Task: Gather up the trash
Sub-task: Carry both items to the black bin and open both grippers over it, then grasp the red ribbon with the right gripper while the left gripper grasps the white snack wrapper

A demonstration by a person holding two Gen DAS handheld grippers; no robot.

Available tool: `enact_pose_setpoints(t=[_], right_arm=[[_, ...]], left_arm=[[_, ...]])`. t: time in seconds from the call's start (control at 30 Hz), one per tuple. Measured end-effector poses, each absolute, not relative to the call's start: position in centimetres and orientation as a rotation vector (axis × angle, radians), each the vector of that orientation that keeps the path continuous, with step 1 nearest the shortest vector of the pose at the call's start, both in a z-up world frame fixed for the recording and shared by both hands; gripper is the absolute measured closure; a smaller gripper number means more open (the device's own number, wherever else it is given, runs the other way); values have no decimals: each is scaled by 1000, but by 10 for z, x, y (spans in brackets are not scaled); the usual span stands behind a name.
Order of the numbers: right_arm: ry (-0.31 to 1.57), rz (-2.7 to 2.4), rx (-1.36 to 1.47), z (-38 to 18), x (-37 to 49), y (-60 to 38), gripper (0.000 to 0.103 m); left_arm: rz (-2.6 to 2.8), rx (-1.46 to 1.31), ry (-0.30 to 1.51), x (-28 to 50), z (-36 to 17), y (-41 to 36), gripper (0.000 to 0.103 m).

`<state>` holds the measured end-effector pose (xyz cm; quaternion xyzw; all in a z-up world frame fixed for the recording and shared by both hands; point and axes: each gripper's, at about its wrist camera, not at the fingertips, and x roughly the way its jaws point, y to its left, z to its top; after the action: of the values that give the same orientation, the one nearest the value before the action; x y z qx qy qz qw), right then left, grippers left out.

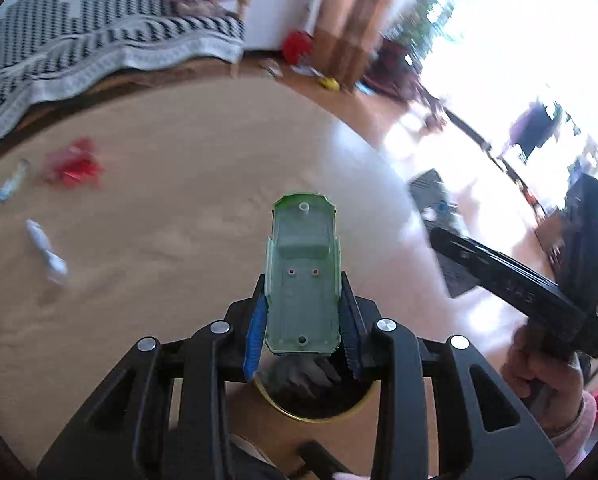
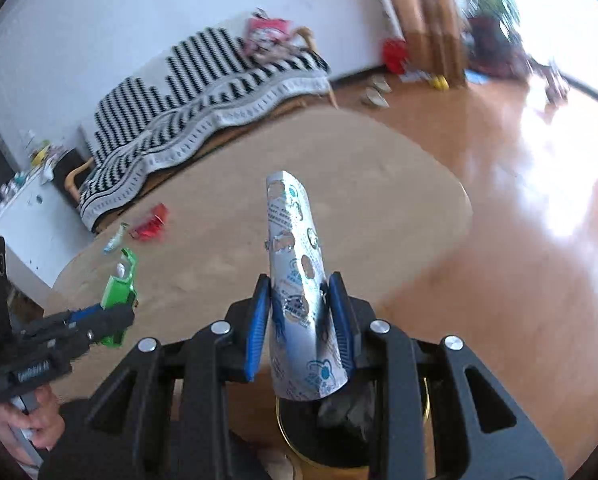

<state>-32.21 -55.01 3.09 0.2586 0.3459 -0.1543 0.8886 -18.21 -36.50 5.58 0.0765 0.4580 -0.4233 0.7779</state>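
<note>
Between right gripper (image 2: 301, 320) pads, silver wrapper (image 2: 297, 264) points forward.

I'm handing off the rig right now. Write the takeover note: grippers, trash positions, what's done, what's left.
Left gripper: shut on a green plastic toy-car shell.
Right gripper: shut on a silver printed foil wrapper.
Both hover over the gold-rimmed black bin; neither piece released yet.
Left on the round beige rug: red crumpled wrapper, pale blue-white wrapper, white crumpled wrapper.
Next: probably drop both, then fetch those three.
</note>
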Motion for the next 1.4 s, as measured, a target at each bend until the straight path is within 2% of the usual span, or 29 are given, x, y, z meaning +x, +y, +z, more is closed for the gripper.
enact_pose_setpoints(t=[0.17, 0.23, 0.33, 0.83, 0.9, 0.93, 0.97, 1.0, 1.03, 1.23, 1.4], right_arm=[[836, -331, 626, -36, -353, -564, 73], [896, -339, 646, -65, -361, -571, 73], [936, -338, 688, -90, -367, -577, 73], [981, -324, 721, -113, -355, -575, 73], [980, -320, 733, -113, -355, -576, 66], [978, -321, 748, -112, -355, -576, 59], [977, -320, 764, -112, -358, -581, 41], [976, -320, 785, -112, -358, -583, 29], [964, -326, 812, -110, -361, -587, 16], [928, -418, 814, -96, -369, -599, 11], [837, -572, 637, -52, -358, -589, 7]], left_arm=[[-978, 259, 1109, -234, -2, -405, 71], [-987, 270, 1203, -241, -34, -414, 71], [-967, 329, 1243, -241, -59, -420, 71], [-965, 385, 1236, -246, -68, -431, 71], [-952, 385, 1228, -247, -71, -429, 71], [-928, 397, 1215, -248, -70, -430, 65], [-904, 413, 1201, -248, -72, -429, 32], [-872, 423, 1177, -248, -71, -427, 13], [-854, 410, 1135, -248, -67, -424, 6], [-920, 357, 1104, -250, -39, -422, 6], [-867, 236, 979, -218, 23, -392, 6]])
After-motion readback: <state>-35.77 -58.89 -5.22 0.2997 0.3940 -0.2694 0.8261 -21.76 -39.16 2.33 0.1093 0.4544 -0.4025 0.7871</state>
